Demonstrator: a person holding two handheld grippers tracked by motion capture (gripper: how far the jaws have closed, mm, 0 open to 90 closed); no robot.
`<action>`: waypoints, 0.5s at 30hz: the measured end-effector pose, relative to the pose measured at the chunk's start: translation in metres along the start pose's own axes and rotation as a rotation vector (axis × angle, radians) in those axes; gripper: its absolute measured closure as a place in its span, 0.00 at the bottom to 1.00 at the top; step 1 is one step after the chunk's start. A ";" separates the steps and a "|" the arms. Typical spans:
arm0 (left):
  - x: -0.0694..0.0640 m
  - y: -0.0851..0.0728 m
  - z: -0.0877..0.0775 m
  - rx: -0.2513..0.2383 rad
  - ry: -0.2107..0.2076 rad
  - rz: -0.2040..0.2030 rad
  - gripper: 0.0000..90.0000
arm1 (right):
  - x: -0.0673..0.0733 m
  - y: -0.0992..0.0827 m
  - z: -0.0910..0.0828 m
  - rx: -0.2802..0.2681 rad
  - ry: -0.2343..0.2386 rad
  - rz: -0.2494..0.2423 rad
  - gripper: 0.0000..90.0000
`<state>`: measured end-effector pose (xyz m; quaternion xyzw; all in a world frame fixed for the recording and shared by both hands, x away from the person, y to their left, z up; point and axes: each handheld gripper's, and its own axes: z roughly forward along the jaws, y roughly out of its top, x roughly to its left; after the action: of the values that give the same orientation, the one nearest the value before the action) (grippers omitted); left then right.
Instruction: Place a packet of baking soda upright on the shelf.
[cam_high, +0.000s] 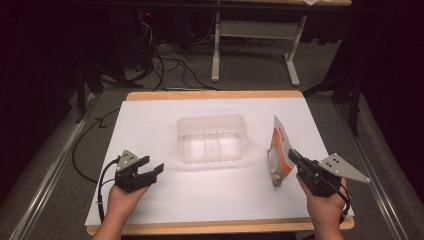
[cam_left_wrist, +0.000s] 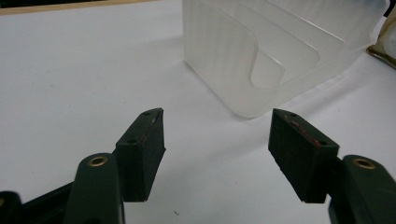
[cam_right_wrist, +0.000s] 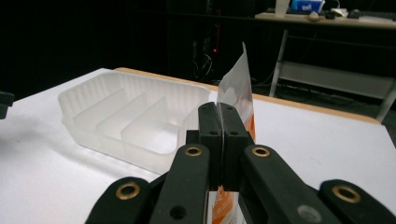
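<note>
A clear plastic tray (cam_high: 212, 137) with dividers sits mid-table on the white sheet (cam_high: 150, 120). My right gripper (cam_high: 294, 156) is shut on a white and orange packet (cam_high: 278, 150), which stands on edge to the right of the tray. In the right gripper view the jaws pinch the packet (cam_right_wrist: 236, 86) upright, with the tray (cam_right_wrist: 126, 116) to their left. My left gripper (cam_high: 150, 167) rests at the front left, open, with nothing between its fingers. In the left gripper view its gripper (cam_left_wrist: 217, 144) points at the tray's near corner (cam_left_wrist: 261, 51).
The wooden table edge (cam_high: 215, 94) runs along the back of the white sheet. Beyond it stand a white frame (cam_high: 255, 35) and loose cables (cam_high: 170, 65) on the floor. A cable trails from the left gripper off the table's front left.
</note>
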<state>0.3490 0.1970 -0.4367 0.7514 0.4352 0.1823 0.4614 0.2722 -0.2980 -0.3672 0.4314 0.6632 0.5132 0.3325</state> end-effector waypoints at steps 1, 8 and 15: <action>0.000 0.000 0.000 0.000 -0.001 -0.001 0.41 | 0.002 0.000 0.000 -0.004 0.004 0.000 1.00; 0.000 0.000 -0.001 -0.001 -0.004 -0.001 0.41 | 0.005 -0.009 0.000 -0.017 0.020 0.013 0.96; 0.000 0.001 0.000 0.006 -0.009 0.004 0.41 | 0.003 -0.020 0.008 0.039 -0.004 0.023 0.88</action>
<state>0.3487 0.1968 -0.4360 0.7544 0.4323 0.1786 0.4606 0.2737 -0.2942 -0.3890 0.4464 0.6676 0.5029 0.3196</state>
